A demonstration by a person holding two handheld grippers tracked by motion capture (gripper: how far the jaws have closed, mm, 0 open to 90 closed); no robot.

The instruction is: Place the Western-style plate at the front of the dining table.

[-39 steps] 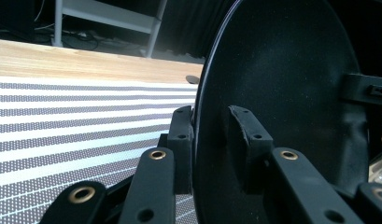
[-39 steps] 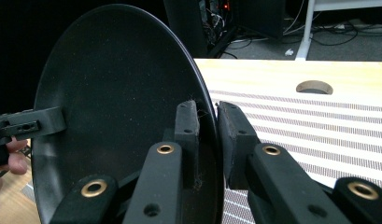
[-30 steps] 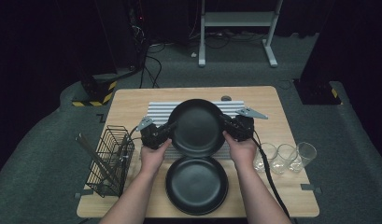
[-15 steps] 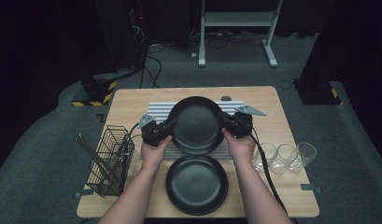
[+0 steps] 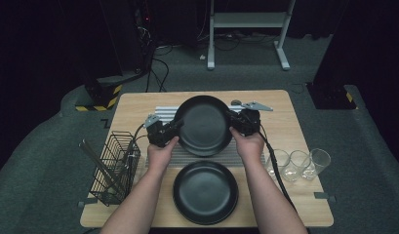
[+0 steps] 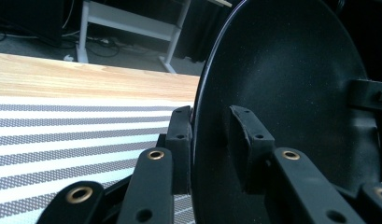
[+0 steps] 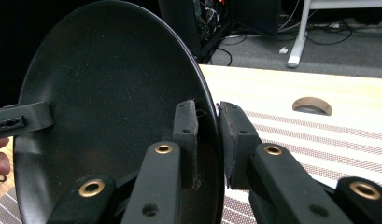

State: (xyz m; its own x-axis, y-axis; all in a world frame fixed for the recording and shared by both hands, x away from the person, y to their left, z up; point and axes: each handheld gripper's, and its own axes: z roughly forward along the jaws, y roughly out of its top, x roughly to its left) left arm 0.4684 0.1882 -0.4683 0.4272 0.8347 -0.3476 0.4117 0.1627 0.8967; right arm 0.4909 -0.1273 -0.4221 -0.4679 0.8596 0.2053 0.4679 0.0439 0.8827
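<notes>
A black plate (image 5: 204, 124) hangs tilted above the striped drying mat (image 5: 164, 113), gripped at both sides. My left gripper (image 5: 175, 127) is shut on its left rim, one pad on each face of the plate (image 6: 291, 93). My right gripper (image 5: 234, 123) is shut on the opposite rim, and its jaws pinch the plate's (image 7: 109, 79) edge. Each gripper view shows the other gripper's jaw across the plate's inner face. A second black plate (image 5: 205, 191) lies flat on the wooden table (image 5: 285, 105) near the front edge, between the person's forearms.
A black wire basket (image 5: 111, 165) holding utensils stands at the table's left edge. Three clear glasses (image 5: 297, 163) sit in a row at the right. A round hole (image 7: 312, 105) is cut in the tabletop beyond the mat.
Both hands have carried the held plate a little toward the far side of the table. The grips on its rim are unchanged, and the lower plate has not moved.
</notes>
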